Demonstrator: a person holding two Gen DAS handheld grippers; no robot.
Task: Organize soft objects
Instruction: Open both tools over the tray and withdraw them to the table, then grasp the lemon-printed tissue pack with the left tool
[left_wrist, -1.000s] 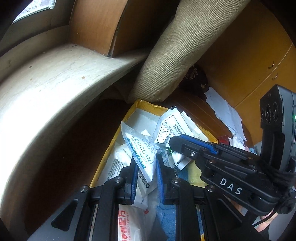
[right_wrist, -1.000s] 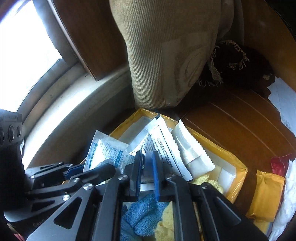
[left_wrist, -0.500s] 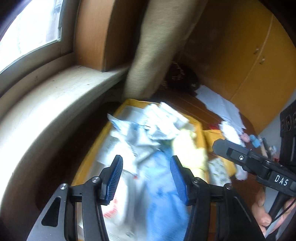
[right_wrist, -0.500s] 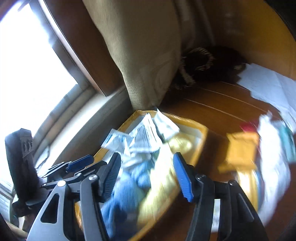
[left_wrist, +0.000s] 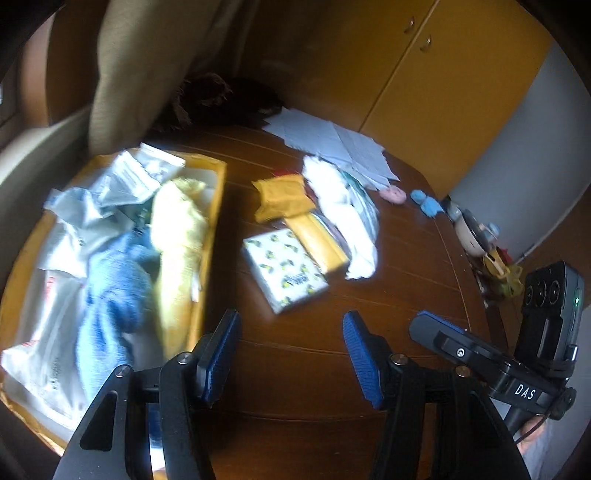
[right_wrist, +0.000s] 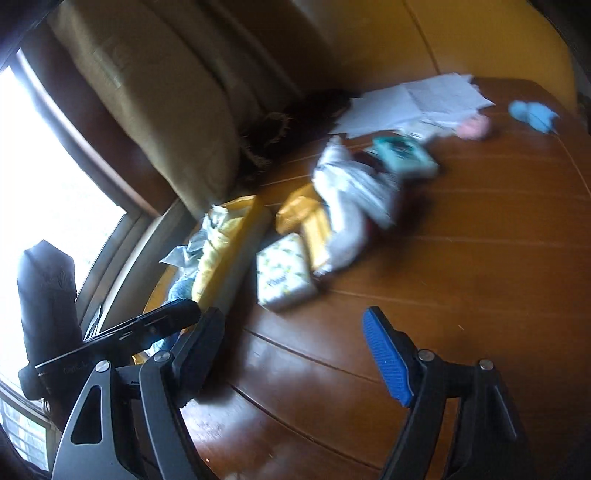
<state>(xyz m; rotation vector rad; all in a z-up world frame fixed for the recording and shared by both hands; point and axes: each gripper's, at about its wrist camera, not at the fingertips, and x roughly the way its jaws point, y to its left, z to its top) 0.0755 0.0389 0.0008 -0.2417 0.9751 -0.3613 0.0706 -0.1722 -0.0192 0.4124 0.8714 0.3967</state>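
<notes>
A yellow box (left_wrist: 216, 206) at the left holds white packets (left_wrist: 122, 177), a blue cloth (left_wrist: 114, 284) and a yellow cloth (left_wrist: 177, 236). It also shows in the right wrist view (right_wrist: 240, 254). My left gripper (left_wrist: 291, 350) is open and empty over bare table, right of the box. My right gripper (right_wrist: 295, 350) is open and empty, further right. On the table lie a patterned tissue pack (left_wrist: 284, 269) (right_wrist: 282, 277), yellow packets (left_wrist: 284, 199) and a white soft bundle (left_wrist: 343, 218) (right_wrist: 347, 206).
The wooden table (left_wrist: 332, 369) carries papers (left_wrist: 332, 140), a pink item (left_wrist: 395, 194), a blue item (left_wrist: 426, 203) and toys (left_wrist: 487, 243) near its right edge. A beige cushion (left_wrist: 147, 66) leans at the back. A teal pack (right_wrist: 402, 155) lies behind the bundle.
Both grippers let go of the packets in the box, opened, and swung back and to the right over the table.
</notes>
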